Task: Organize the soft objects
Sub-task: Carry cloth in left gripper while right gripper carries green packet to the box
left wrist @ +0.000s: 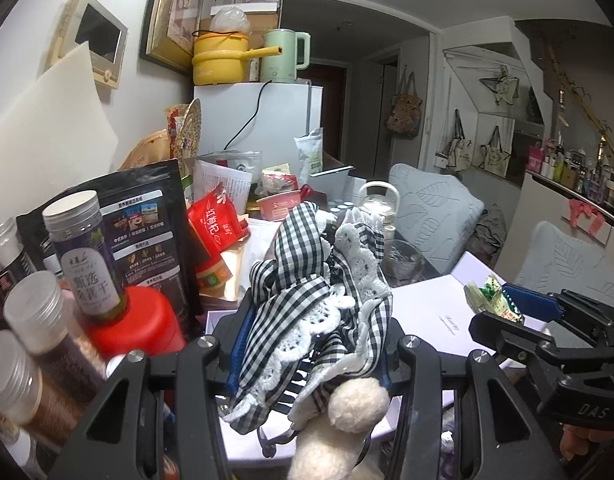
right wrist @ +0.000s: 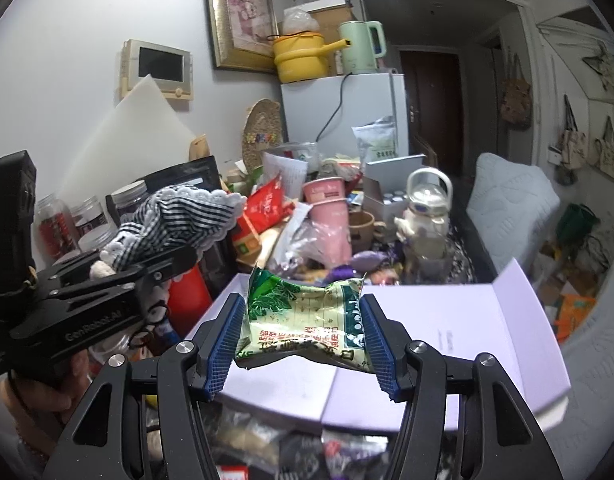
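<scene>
My left gripper [left wrist: 311, 344] is shut on a black-and-white checked cloth with white lace trim [left wrist: 307, 296]; a cream fluffy pom-pom [left wrist: 357, 404] hangs from it near the camera. The same cloth [right wrist: 175, 220] shows at the left of the right wrist view, held above the jars. My right gripper [right wrist: 303, 332] is shut on a green and cream snack packet [right wrist: 303, 316], crumpled between the blue pads [right wrist: 229, 336]. It is held over an open pale lilac box [right wrist: 447, 320]. The right gripper [left wrist: 511, 312] with the packet [left wrist: 491, 294] shows at the right of the left wrist view.
A cluttered table holds clear jars [left wrist: 83, 252], a red bottle [left wrist: 143, 320], a black pouch [left wrist: 147, 216], red snack bags [right wrist: 267, 200], a pink cup [right wrist: 327, 208] and a teapot [right wrist: 427, 208]. A white fridge [right wrist: 347, 112] stands behind; grey-cushioned chairs [right wrist: 511, 200] on the right.
</scene>
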Available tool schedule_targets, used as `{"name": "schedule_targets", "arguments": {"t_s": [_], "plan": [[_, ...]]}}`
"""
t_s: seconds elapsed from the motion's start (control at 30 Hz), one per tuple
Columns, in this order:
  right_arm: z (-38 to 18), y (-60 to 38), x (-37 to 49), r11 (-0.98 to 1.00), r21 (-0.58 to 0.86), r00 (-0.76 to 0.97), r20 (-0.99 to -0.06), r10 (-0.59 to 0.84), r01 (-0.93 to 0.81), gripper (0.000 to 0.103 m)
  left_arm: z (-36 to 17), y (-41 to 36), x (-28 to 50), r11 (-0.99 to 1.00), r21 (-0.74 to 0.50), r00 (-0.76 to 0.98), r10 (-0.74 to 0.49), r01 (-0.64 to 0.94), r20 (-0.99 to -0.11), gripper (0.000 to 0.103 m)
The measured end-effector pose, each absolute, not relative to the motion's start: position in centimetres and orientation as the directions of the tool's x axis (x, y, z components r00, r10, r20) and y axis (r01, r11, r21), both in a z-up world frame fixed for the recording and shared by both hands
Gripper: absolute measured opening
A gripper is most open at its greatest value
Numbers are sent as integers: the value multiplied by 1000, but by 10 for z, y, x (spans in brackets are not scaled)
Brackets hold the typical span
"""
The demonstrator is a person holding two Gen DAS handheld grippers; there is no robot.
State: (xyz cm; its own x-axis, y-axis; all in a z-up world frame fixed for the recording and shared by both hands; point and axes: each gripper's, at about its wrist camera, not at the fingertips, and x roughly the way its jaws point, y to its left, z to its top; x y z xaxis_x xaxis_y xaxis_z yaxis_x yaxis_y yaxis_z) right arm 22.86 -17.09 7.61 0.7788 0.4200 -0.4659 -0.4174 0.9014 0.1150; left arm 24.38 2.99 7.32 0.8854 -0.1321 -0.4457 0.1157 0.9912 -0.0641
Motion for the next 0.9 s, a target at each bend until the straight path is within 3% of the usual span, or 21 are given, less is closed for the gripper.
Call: {"name": "schedule_targets", "arguments": {"t_s": [0.47, 0.9], "plan": [[66, -146, 307, 889, 140, 756, -479, 446, -436, 58, 55, 39, 316, 996, -2, 873, -78, 88, -481, 47], [22, -125, 357, 857, 210, 649, -575, 498, -471, 58, 4, 40, 364, 997, 7, 778, -60, 82, -625, 47]]}}
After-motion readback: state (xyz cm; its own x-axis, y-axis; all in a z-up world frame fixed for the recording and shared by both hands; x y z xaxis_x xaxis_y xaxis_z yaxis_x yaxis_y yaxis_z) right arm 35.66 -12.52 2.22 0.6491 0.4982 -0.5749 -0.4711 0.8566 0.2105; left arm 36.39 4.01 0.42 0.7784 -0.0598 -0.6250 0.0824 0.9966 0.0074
